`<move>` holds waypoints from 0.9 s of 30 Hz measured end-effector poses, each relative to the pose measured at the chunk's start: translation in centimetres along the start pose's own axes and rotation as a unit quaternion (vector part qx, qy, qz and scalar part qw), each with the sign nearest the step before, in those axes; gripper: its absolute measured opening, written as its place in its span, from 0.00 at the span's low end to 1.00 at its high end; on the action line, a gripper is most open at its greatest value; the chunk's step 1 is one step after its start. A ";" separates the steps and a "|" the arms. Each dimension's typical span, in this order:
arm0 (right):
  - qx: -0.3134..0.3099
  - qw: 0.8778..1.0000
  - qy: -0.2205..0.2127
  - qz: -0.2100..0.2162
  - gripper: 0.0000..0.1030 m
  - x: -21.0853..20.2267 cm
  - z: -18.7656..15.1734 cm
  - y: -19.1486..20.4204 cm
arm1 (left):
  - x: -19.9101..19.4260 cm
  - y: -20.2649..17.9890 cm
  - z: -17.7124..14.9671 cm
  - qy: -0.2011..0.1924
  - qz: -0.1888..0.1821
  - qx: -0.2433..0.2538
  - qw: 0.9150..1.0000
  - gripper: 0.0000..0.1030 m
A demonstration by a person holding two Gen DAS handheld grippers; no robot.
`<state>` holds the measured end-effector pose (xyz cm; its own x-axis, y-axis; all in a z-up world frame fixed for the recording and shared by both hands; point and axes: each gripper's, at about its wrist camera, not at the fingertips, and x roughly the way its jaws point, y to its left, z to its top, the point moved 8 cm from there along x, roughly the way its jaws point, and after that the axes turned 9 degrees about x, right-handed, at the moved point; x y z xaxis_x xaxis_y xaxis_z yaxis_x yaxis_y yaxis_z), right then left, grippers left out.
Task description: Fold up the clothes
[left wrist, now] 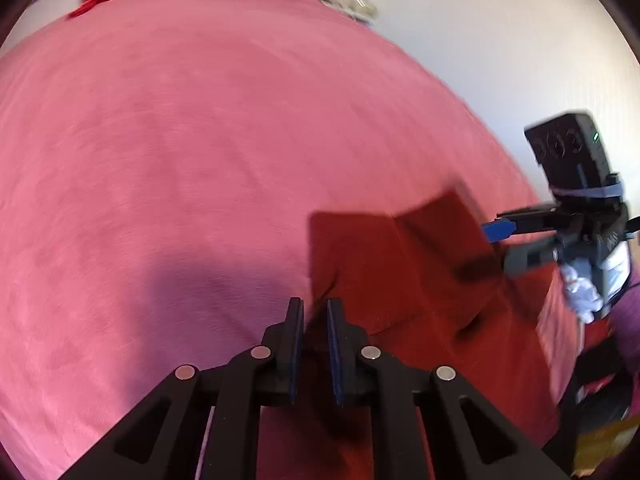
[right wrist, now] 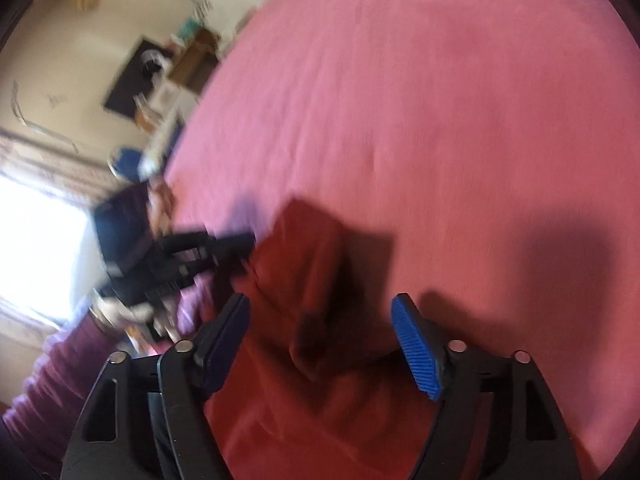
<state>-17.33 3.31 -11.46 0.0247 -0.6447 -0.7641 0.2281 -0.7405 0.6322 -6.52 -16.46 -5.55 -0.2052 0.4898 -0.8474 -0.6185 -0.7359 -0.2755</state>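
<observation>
Left gripper (left wrist: 315, 312) is pinched on the dark red garment (left wrist: 400, 272), which lies on the pink bedspread (left wrist: 180, 140); right gripper (right wrist: 324, 320) gapes wide above it. One-sided pull could skew the fold.

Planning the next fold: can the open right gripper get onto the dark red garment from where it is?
Probably yes. The right gripper is open with the dark red garment directly between and below its fingers, nothing in between. The left gripper pinches another edge, off to the side.

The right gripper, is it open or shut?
Open: the right gripper has its blue ribbed pads wide apart over the dark red cloth.
</observation>
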 end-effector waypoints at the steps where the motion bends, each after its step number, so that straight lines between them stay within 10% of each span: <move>1: -0.007 1.000 0.009 -0.005 0.74 0.3 -1.0 -0.5 | 0.1 -0.4 -0.1 0.003 -0.007 0.004 1.000 0.13; 9: -0.071 0.996 -0.003 -0.048 0.78 2.8 -2.5 -0.3 | 1.0 -1.2 2.1 0.021 -0.073 0.003 0.997 0.31; 14: -0.053 0.999 0.000 -0.011 0.78 2.7 -2.0 -0.9 | 1.8 -1.7 4.5 0.007 -0.144 -0.033 0.989 0.87; 20: -0.022 1.000 0.000 0.020 0.83 3.0 -1.3 -0.7 | 2.5 -2.8 3.6 0.045 -0.088 0.065 0.993 0.87; 25: -0.086 0.996 -0.015 -0.033 0.81 3.7 -2.1 0.3 | 2.8 -3.7 3.0 0.035 -0.025 0.124 0.991 0.85; 27: -0.109 0.989 -0.027 -0.094 0.46 3.8 -2.3 0.2 | 2.9 -3.5 3.0 0.017 0.016 0.123 0.992 0.76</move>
<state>-14.99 1.17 -14.57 -0.0885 -0.5121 -0.8544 0.4290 -0.7937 0.4313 -7.19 -11.04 -5.64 -0.2044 0.4487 -0.8700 -0.7789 -0.6129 -0.1331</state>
